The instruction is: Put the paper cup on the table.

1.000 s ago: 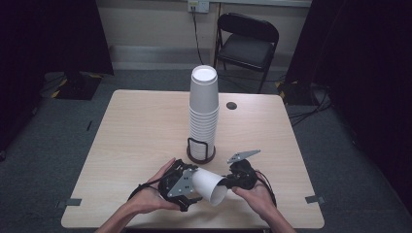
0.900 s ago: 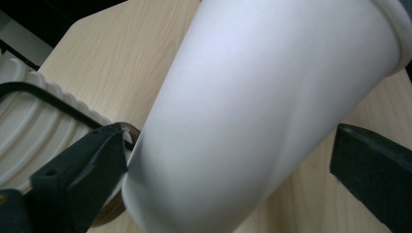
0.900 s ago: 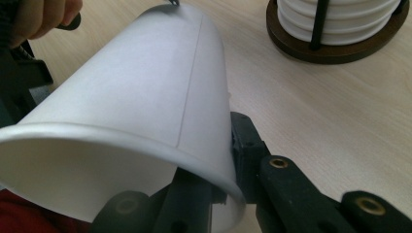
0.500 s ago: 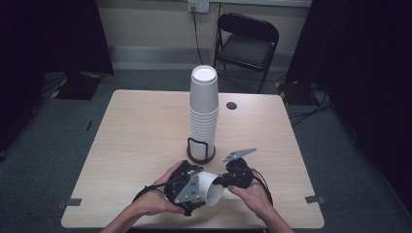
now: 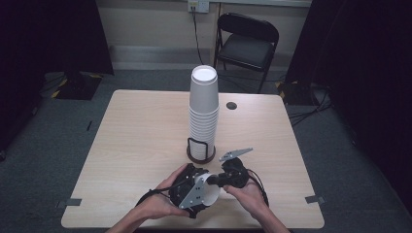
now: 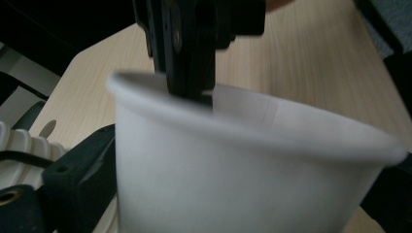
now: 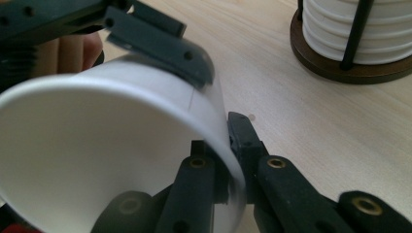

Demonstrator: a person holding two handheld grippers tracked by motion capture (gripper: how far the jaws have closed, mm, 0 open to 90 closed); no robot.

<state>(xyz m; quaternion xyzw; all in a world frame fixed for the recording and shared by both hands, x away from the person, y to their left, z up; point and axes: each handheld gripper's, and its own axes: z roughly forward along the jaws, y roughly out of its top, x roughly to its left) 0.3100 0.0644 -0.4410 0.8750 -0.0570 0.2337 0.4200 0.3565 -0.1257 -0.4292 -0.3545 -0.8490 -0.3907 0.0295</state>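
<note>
Right gripper (image 7: 228, 160) pinches the rim of a single white paper cup (image 5: 210, 190), tipped sideways above the surface's near edge. Left gripper (image 5: 187, 189) jaws, just closing in, flank its body; contact unclear.

Counts:
- Counter (image 5: 136, 141): 1, light wood.
- Loose white paper cup (image 5: 210, 193): 1, lying on its side between the two tongs.
- Cup stack (image 5: 203, 109): 1, upside down; individual cups too tightly nested to count exactly, about a dozen rims visible.
- Cup holder (image 5: 200, 154): 1, round dark base with black wire uprights.
- Tongs: 2, left tongs (image 5: 190, 190) and right tongs (image 5: 224, 180).
- Hands: 2, one per tongs.
- Folding chair (image 5: 248, 41): 1, black, behind the counter.
- Dark round grommet (image 5: 231, 105): 1, in the counter top.
- Wall outlet (image 5: 198, 5): 1.
</note>
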